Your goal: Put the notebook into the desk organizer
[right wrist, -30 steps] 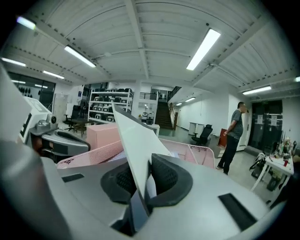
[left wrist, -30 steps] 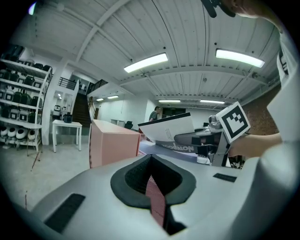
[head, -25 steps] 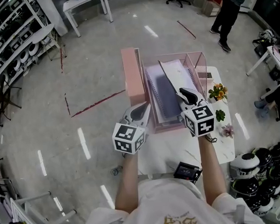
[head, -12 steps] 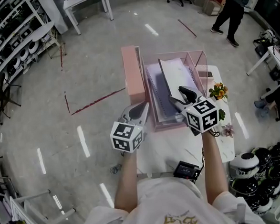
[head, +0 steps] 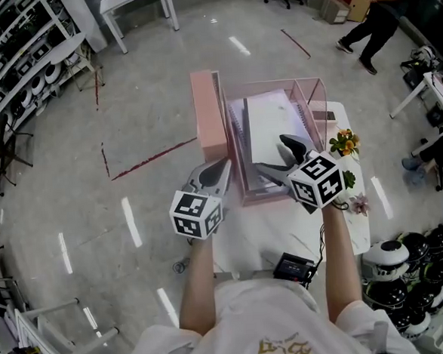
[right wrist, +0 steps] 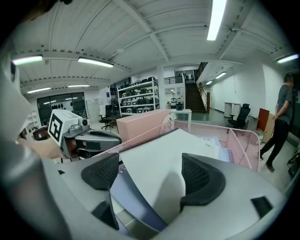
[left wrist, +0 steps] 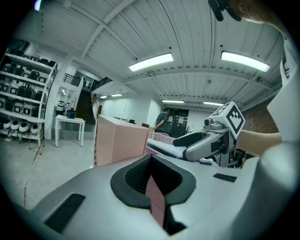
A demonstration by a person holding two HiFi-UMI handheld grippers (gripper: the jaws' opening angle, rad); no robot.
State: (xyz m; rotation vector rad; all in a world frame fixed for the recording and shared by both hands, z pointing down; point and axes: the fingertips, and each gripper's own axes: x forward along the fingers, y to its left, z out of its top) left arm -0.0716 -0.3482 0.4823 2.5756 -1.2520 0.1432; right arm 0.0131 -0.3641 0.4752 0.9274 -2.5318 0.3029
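From above, the notebook point(head: 267, 124) lies in the pink organizer point(head: 313, 92) at twelve o'clock on the desk point(head: 274, 233). My left claw point(head: 216, 173) is at the organizer's seven o'clock corner.

In my left claw's view it is clenched on a pink mesh strip, seemingly the organizer's wall.

In my right claw's point(head: 276, 158) view its jaws have just been opening and stand released, with the notebook's gaping cover between them. If I pull back crooked, I could snag that cover and drag the notebook out.

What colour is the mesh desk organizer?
Pink. The desk organizer shows best in the head view.
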